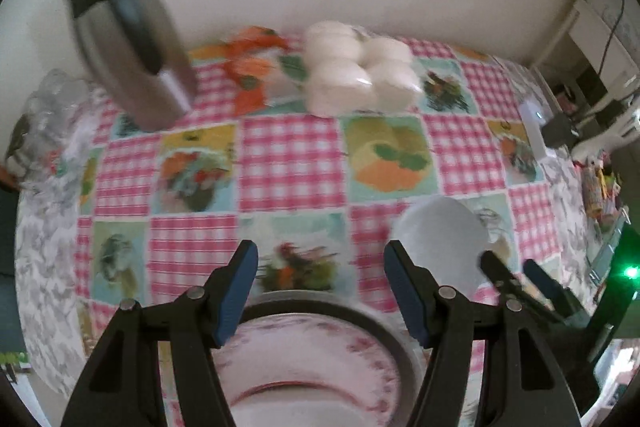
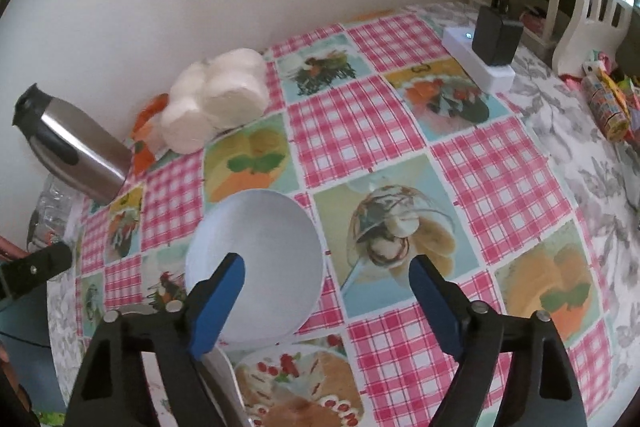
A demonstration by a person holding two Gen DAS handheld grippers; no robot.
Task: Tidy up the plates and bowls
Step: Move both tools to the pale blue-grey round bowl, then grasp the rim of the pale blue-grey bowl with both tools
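1. Left gripper (image 1: 320, 291) is hanging over the plate (image 1: 304, 359), jaws standing moderately wide with nothing between them; the pads are not touching anything.
2. Plate is sitting at 6 o'clock in the left view: pink floral rim, and it is resting on what looks like a second grey-rimmed dish, though blur is making that hard to confirm.
3. Right gripper (image 2: 326, 291) is hanging jaws wide and empty. The left blue pad (image 2: 218, 303) is overlapping the bowl (image 2: 260, 267) in the picture; can't tell whether it is touching.
4. Bowl is white, sitting on the tablecloth (image 2: 360, 131) at 7 o'clock of centre in the right view; in the left view it is showing at 4 o'clock, just beside the plate.
5. Kettle (image 2: 76, 151) is standing at 9 o'clock in the right view, with a pack of white rolls (image 2: 216, 99) at 11 o'clock against the wall.
6. Power strip (image 2: 476, 61) with a black adapter is lying at 1 o'clock, well apart from the bowl.
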